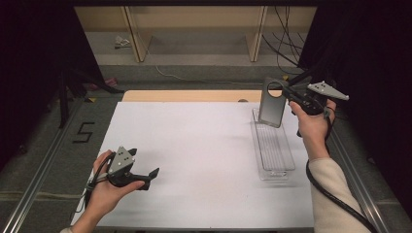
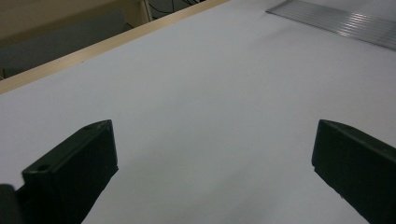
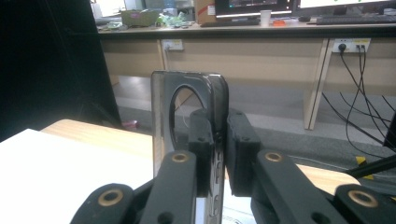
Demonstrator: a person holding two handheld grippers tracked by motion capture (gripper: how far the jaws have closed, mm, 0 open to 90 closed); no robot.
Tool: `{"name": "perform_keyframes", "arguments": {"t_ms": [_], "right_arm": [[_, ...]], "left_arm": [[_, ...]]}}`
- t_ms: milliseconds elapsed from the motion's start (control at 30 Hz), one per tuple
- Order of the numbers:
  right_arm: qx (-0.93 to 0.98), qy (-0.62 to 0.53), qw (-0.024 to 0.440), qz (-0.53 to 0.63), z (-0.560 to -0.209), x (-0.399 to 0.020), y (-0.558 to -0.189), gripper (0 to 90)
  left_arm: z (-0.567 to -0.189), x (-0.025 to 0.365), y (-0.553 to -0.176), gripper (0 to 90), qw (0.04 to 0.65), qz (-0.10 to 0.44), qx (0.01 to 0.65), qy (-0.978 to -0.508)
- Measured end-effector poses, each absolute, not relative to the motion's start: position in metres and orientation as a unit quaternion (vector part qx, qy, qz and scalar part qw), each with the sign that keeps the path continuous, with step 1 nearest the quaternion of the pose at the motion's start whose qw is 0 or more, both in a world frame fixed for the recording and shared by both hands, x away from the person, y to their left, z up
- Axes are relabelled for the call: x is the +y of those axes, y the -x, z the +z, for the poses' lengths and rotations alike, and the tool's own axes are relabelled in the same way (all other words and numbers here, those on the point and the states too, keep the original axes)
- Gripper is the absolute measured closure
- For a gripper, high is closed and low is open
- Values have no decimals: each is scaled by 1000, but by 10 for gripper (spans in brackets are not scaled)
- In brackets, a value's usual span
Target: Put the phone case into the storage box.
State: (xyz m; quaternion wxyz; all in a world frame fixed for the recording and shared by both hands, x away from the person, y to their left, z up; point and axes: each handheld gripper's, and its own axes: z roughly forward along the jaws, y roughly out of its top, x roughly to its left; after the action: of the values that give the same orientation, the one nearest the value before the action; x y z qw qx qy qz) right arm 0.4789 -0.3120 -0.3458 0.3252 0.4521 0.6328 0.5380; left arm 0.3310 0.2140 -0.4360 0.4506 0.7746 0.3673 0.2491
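While right gripper (image 1: 286, 93) clamps phone case (image 1: 272, 103) above tray (image 1: 273, 145) | left gripper (image 1: 145, 177) wide, over bare table (image 1: 204, 145)

White-topped table (image 1: 204, 160); clear ribbed plastic tray (image 1: 274, 150) lying flat along right side.

One mark I can read: a black "5" on the grey floor (image 1: 48, 145) left of my table, in the high view, drawn in angular strokes like tape (image 1: 83, 132). Screens on the far desk (image 3: 261, 29) in my right gripper view glow, but their writing is too small to make out. No readable label on anything else
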Motion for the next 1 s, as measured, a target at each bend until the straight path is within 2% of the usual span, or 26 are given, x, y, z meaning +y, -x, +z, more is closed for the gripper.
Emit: {"name": "perform_keyframes", "arguments": {"t_ms": [1000], "right_arm": [[636, -455, 326, 531, -351, -312, -488, 827]], "left_arm": [[-436, 214, -331, 0, 451, 249, 368, -774]]}}
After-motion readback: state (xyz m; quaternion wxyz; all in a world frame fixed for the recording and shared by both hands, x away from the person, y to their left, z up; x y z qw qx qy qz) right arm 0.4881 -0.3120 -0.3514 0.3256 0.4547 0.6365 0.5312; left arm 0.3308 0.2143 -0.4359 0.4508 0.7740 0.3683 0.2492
